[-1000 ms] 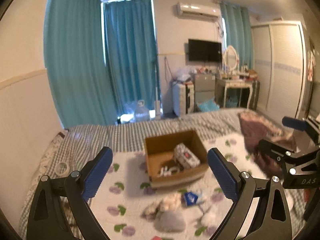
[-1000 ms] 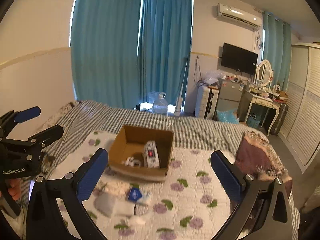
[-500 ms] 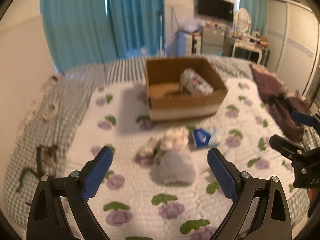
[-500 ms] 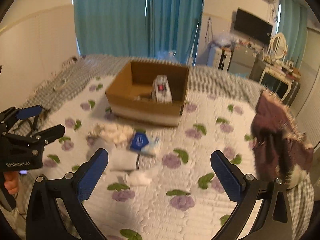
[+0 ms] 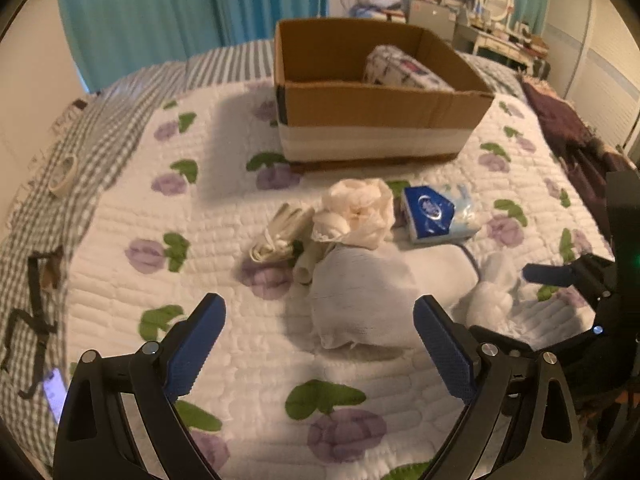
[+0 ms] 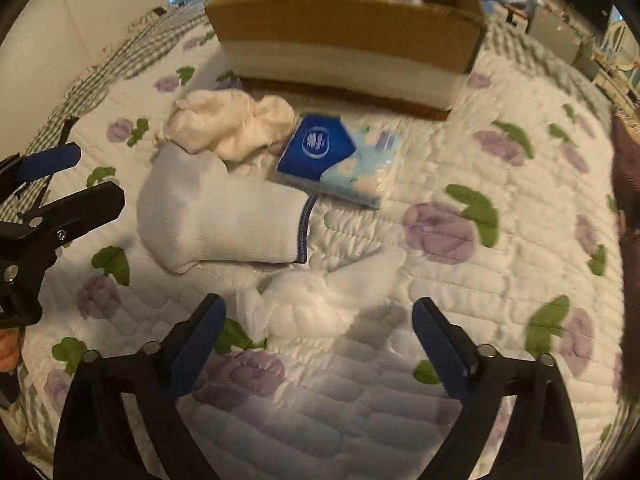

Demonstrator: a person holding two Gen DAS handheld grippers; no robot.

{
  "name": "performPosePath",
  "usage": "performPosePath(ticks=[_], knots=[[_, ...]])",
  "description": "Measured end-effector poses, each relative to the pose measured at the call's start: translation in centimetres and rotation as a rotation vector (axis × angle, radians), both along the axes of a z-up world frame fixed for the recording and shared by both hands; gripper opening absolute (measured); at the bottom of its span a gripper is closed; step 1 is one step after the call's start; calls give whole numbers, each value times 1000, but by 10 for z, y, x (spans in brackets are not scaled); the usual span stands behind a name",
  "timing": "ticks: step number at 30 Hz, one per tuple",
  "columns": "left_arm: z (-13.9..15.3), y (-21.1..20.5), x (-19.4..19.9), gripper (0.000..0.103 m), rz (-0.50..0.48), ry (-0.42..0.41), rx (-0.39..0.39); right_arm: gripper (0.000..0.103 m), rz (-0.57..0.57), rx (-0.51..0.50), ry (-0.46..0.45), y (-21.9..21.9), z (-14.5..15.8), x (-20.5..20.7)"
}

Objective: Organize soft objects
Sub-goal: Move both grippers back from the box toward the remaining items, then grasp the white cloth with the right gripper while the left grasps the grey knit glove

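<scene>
Your right gripper (image 6: pixel 316 320) has just been narrowing its jaws, yet they stand apart with nothing pressed, the crumpled white fluffy cloth (image 6: pixel 320 300) just ahead between the tips, lined up, I judge, for a pinch. Your left gripper (image 5: pixel 320 320) gapes empty over the pale grey-white sock (image 5: pixel 360 300). Beyond both claws, the open brown cardboard box (image 5: pixel 372 100) holds a patterned soft pack (image 5: pixel 404 68).

Teal curtains (image 5: pixel 168 8) behind the bed (image 5: pixel 120 92) — white dresser (image 5: pixel 500 40) right.
</scene>
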State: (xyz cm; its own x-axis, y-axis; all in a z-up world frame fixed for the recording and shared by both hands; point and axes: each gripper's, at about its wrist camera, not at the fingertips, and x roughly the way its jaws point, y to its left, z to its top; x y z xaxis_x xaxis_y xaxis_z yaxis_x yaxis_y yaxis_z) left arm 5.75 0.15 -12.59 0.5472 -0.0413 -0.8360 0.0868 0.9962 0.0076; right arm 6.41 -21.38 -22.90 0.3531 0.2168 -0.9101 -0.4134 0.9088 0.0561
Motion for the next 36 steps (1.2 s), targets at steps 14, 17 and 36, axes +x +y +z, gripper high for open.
performPosePath(ticks=[14, 17, 36], knots=[[-27, -38, 15, 96, -110, 86, 37, 40, -103, 69, -83, -44, 28, 11], [-39, -48, 23, 95, -121, 120, 55, 40, -139, 85, -105, -58, 37, 14], [-2, -40, 1, 61, -103, 59, 34, 40, -152, 145, -209, -72, 92, -8]])
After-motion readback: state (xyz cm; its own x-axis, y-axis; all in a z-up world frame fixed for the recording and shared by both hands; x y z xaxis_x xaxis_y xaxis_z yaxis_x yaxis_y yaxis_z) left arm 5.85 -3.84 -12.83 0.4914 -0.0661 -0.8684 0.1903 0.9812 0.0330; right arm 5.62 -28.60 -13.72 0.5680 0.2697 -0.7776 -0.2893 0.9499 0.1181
